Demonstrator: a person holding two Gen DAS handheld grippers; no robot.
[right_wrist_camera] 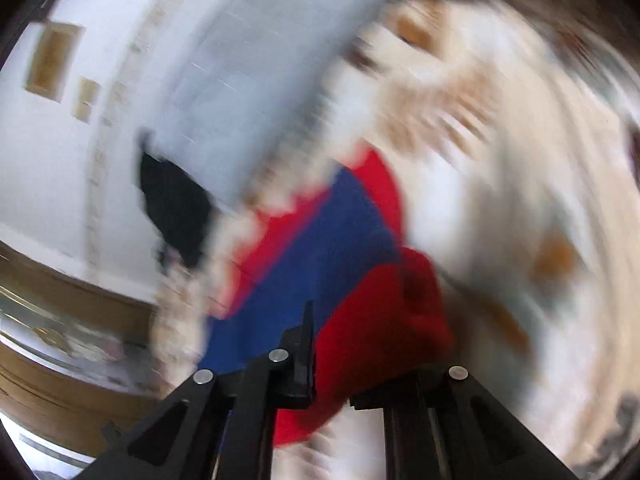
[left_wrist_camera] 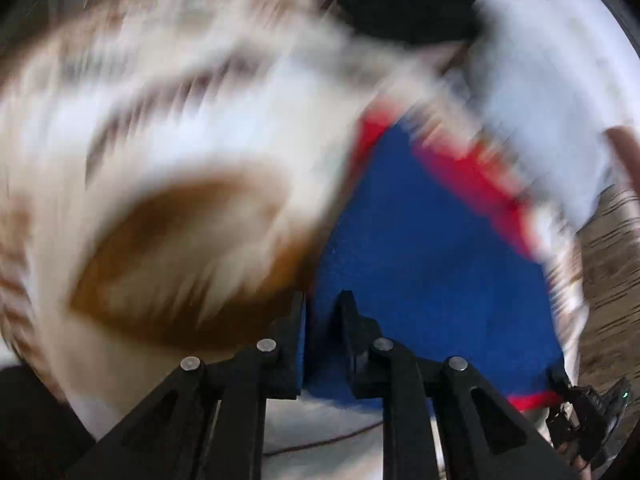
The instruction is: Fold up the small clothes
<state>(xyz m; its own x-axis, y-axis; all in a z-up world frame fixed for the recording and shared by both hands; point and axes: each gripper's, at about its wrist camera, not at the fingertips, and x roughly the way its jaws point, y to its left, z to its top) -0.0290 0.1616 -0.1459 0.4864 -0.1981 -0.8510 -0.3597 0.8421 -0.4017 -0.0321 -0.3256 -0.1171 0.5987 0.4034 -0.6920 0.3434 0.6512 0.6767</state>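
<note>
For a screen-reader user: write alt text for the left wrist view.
The left gripper pinches the edge of a blue garment with red trim, its jaws nearly together on the fabric. A white and brown patterned cloth lies behind it, heavily motion-blurred, and the right gripper shows at the garment's far corner.

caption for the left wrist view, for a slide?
Left gripper shut on the blue and red garment, over a blurred patterned cloth.
</note>
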